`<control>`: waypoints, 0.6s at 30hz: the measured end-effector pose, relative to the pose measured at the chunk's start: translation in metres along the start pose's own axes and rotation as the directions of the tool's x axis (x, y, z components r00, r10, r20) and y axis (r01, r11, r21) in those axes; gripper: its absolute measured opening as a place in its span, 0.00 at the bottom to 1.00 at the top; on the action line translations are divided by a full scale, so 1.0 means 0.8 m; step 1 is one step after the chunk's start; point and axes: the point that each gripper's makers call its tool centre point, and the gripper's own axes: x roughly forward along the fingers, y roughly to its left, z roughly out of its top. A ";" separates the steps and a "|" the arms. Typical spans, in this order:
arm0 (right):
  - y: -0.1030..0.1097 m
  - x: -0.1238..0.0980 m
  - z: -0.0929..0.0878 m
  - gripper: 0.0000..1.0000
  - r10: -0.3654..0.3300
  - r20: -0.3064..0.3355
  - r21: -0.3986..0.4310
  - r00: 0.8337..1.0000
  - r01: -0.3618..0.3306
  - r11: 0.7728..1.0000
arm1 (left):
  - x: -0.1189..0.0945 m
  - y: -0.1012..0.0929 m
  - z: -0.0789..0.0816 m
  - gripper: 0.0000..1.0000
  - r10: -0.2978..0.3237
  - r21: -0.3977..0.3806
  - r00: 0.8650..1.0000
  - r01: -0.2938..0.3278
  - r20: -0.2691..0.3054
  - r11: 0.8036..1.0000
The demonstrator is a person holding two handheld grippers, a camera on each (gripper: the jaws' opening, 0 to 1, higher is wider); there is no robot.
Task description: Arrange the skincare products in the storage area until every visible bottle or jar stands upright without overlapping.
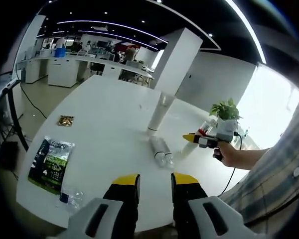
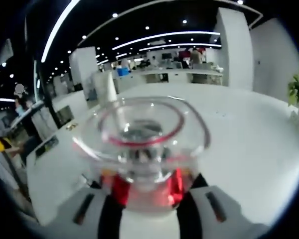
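Right tool [image 2: 148, 199] clamped on a clear bottle with red contents [image 2: 142, 149], long axis pointing away along the jaws | left tool [image 1: 155, 186] slightly apart, empty | clear bottles [image 1: 161, 151] lie flat on tabletop [image 1: 104, 109] ahead of left tool, beside upright white tube [image 1: 158, 115] | green packet [image 1: 51, 163] writing unreadable.

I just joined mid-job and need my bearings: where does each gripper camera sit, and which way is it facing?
Left gripper view: rides above the open left gripper, looking across the white table at a tall white upright tube, a clear lying bottle, the right gripper and the person's hand.
Right gripper view: rides on the right gripper, looking straight into the clear bottle with red band clamped in its jaws.
Shared: the white table and the tall white tube.
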 end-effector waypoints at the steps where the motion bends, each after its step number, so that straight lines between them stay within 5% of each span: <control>1: -0.001 -0.001 0.000 0.37 0.000 0.002 0.011 1.000 0.000 1.000 | 0.000 0.000 0.000 0.26 0.000 -0.002 1.000 0.000 0.002 1.000; 18: 0.026 -0.004 0.000 0.37 0.091 -0.019 -0.163 0.996 -0.093 0.982 | -0.008 0.002 -0.008 0.25 0.029 -0.048 0.999 -0.027 0.046 0.998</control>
